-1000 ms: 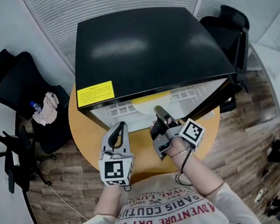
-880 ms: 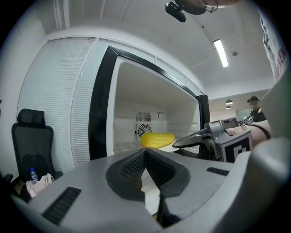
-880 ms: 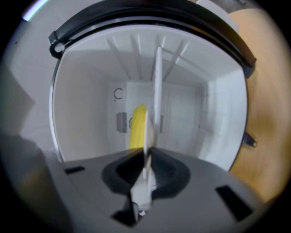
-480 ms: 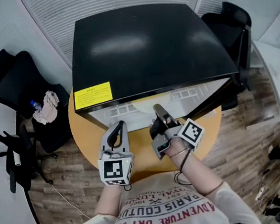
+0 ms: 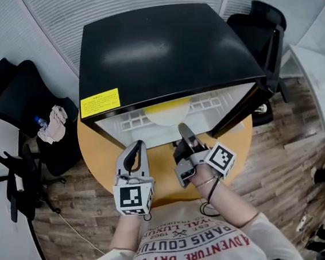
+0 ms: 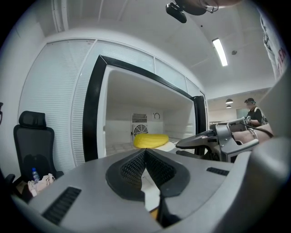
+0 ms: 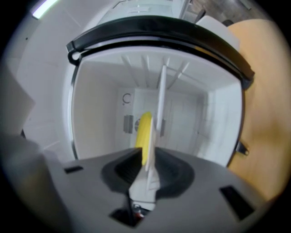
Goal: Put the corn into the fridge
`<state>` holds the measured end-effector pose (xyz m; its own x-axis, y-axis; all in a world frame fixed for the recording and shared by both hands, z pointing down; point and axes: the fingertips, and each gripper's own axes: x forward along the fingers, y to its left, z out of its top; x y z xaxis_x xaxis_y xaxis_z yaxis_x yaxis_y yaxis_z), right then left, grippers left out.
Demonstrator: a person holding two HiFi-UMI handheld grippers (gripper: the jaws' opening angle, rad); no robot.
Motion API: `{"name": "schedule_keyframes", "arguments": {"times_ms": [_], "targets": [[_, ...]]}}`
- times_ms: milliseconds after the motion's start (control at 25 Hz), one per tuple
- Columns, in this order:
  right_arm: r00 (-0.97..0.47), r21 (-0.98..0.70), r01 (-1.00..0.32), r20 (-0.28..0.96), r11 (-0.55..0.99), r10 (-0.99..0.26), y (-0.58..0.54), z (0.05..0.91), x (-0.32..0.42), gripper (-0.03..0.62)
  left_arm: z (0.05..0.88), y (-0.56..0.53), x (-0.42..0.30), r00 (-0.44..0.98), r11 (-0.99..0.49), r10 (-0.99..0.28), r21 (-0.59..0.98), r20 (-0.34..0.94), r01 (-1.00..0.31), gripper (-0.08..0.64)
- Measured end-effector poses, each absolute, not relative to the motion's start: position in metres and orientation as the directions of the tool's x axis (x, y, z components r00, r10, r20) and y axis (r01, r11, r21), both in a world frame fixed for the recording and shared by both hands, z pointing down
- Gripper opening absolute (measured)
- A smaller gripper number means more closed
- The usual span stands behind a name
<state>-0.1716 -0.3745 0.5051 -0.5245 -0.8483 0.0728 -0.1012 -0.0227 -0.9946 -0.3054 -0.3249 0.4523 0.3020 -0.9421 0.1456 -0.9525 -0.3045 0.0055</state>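
Observation:
The yellow corn [image 5: 168, 104] lies on a white plate [image 5: 164, 117] inside the open black fridge [image 5: 166, 51]. In the left gripper view the corn [image 6: 151, 140] sits deep on the fridge floor, in front of a rear vent. It shows again, turned on end, in the right gripper view [image 7: 145, 132]. My left gripper [image 5: 139, 147] is shut and empty over the table, just outside the opening. My right gripper [image 5: 183, 130] is also shut and empty, with its tip at the fridge's front edge. From the left gripper [image 6: 144, 152], the right gripper [image 6: 200, 139] shows beside it.
The fridge stands on a round wooden table [image 5: 95, 151]. Its door [image 5: 241, 109] hangs open to the right. A black office chair [image 5: 20, 95] with a cloth and a bottle [image 5: 51, 124] stands at the left, and another chair [image 5: 261, 29] at the back right.
Both grippers stay shut and almost in place in front of the opening. The head view has shifted slightly, so a little more of the fridge's inside shows.

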Motion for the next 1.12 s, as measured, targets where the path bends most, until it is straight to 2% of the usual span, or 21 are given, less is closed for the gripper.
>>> {"name": "schedule_keyframes", "arguments": {"times_ms": [160,360,520,680,800,960,1120], "targets": [[-0.554,-0.989,-0.144,0.049,0.037,-0.831,-0.359,0.497,-0.162,0.041,0.448,-0.310,-0.297,0.276,-0.276,-0.951,0.017,0.137,-0.961,0.029],[-0.626,-0.958,-0.242,0.031,0.157,-0.779,-0.341,0.483,-0.152,0.037,0.444,-0.292,-0.285,0.234,-0.235,-0.963,0.010,0.133,-0.972,0.029],[-0.707,-0.883,-0.335,0.005,0.330,-0.707,-0.326,0.464,-0.146,0.037,0.441,-0.278,-0.269,0.220,-0.220,-0.967,0.016,0.128,-0.975,0.029],[-0.726,-0.611,-0.545,0.000,0.574,-0.688,-0.314,0.444,-0.129,0.037,0.442,-0.268,-0.255,0.204,-0.203,-0.970,0.023,0.131,-0.979,0.029],[-0.716,-0.397,-0.646,0.016,0.653,-0.698,-0.305,0.435,-0.119,0.037,0.440,-0.260,-0.247,0.194,-0.193,-0.973,0.024,0.127,-0.981,0.029],[-0.697,-0.175,-0.714,0.072,0.678,-0.714,-0.297,0.433,-0.112,0.037,0.439,-0.252,-0.236,0.194,-0.194,-0.973,0.007,0.129,-0.981,0.029],[-0.708,0.024,-0.701,0.097,0.713,-0.699,-0.286,0.433,-0.112,0.037,0.439,-0.245,-0.227,0.198,-0.203,-0.971,-0.023,0.138,-0.979,0.029]]}}
